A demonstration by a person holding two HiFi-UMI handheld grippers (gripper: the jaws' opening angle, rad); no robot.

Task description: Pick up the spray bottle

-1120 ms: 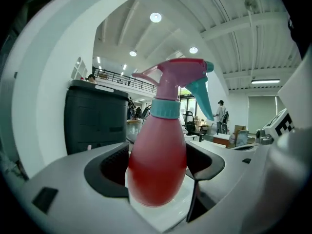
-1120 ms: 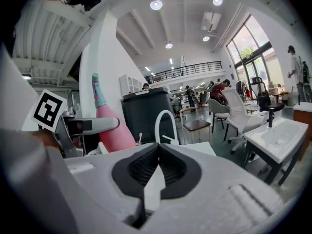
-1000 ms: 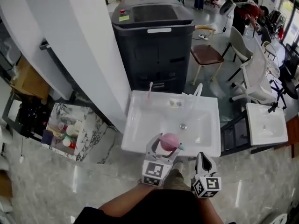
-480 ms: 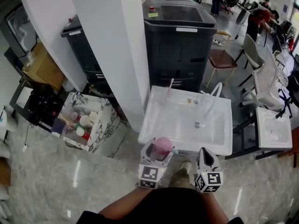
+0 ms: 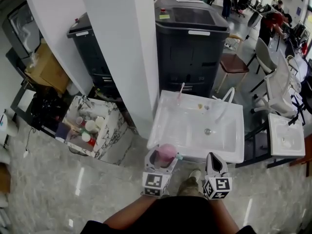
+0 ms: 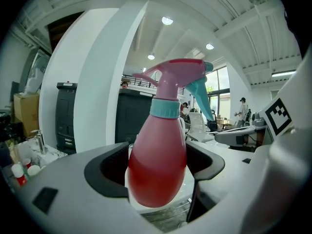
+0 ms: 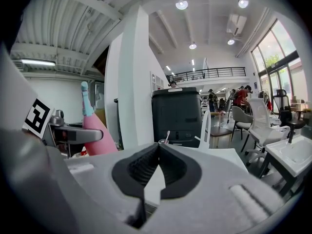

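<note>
Pick-up looks basically done to us: the bottle point(image 6: 158, 162) hangs in the air in our left gripper point(image 5: 164, 158), just in front of the sink's near edge. What counts now is holding it well. We'd go for a steady squeeze on the fat part of the belly, bottle upright, no sudden swings. That rounded plastic looks like it could slide down through the pads if we eased off. The grip sits low on the body, so we'd guess the sprayer head makes it a bit top-heavy, and we'd avoid tilting it.

Tool-wise, the left jaws are spread about as wide as the belly and pinch it from both sides. The pink sprayer and teal trigger stick up above them, tip pointing to our right. The right gripper point(image 5: 215, 160) sits just beside it, jaws pressed together with nothing in them, not touching the bottle.

Farther out there's the white sink point(image 5: 181, 126), and behind that a black cabinet point(image 5: 192, 48).
</note>
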